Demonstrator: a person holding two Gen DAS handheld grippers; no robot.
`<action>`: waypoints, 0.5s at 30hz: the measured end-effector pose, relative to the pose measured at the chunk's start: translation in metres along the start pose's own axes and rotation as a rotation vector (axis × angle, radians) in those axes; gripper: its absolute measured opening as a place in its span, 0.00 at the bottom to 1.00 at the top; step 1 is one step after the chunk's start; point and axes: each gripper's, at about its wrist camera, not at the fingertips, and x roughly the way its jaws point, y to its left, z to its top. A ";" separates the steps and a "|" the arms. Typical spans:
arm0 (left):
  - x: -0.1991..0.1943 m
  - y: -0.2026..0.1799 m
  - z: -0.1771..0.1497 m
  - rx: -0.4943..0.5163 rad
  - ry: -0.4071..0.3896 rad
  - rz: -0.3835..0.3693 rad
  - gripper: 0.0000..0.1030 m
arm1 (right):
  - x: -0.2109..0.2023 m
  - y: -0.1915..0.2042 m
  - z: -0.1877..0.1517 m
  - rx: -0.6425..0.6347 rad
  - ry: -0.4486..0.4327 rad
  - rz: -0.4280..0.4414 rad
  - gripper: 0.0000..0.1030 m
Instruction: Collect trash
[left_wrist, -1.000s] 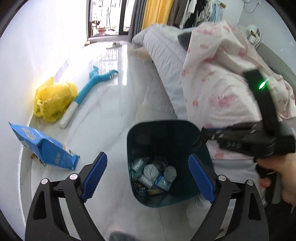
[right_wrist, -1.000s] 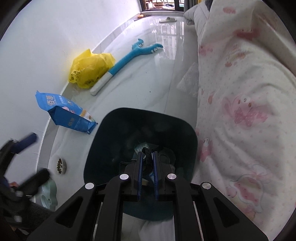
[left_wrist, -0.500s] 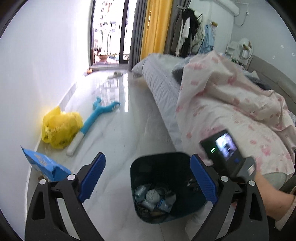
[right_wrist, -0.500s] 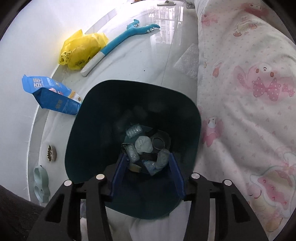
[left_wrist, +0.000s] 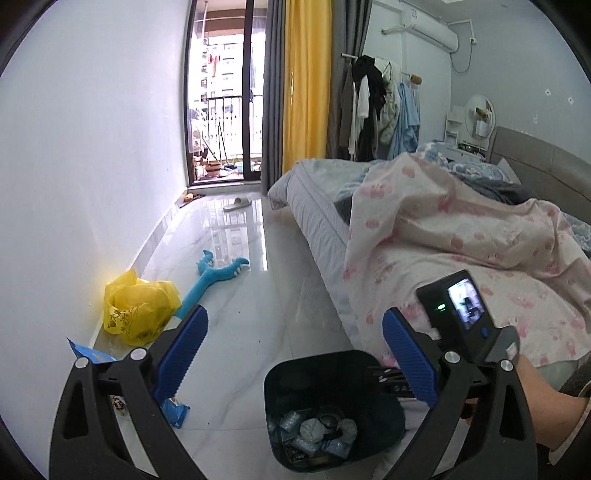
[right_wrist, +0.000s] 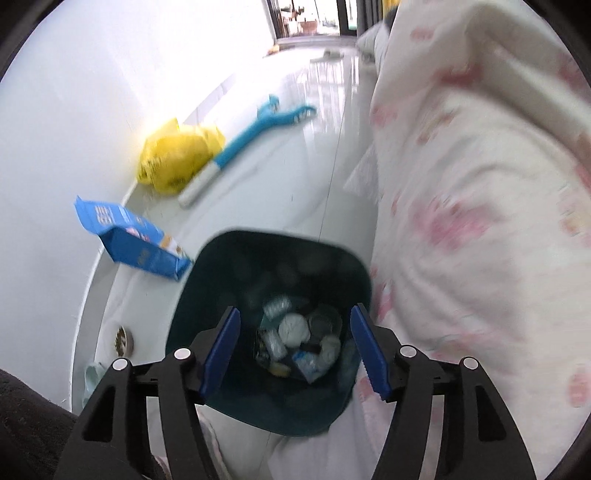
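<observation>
White floor (left_wrist: 258, 332) carries a dark bin (right_wrist: 207, 295), lower centre of both views, holding trash (right_wrist: 299, 339). Right gripper (right_wrist: 295, 350) above it: jaws opening, empty. Left gripper (left_wrist: 295, 354): jaws opening, empty.

Glossy floor (left_wrist: 258, 295) — bin (left_wrist: 332, 373), litter (left_wrist: 140, 310)

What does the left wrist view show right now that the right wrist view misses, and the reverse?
Left wrist only: the right gripper's camera screen, clothes rack, yellow curtain, and the open, empty left gripper.
Right wrist only: a small dish by the wall, and the right gripper, jaws opening and empty, above the bin.
Both: dark bin of trash, yellow bag, blue pack, blue toy.
</observation>
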 end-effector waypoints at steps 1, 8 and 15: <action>-0.003 -0.002 0.003 -0.005 -0.010 -0.002 0.94 | -0.007 -0.002 0.001 -0.002 -0.019 -0.004 0.63; -0.014 -0.026 0.014 0.001 -0.071 -0.018 0.94 | -0.081 -0.022 0.003 -0.018 -0.219 -0.067 0.76; -0.025 -0.058 0.015 0.039 -0.131 0.001 0.95 | -0.141 -0.062 -0.015 0.018 -0.369 -0.143 0.82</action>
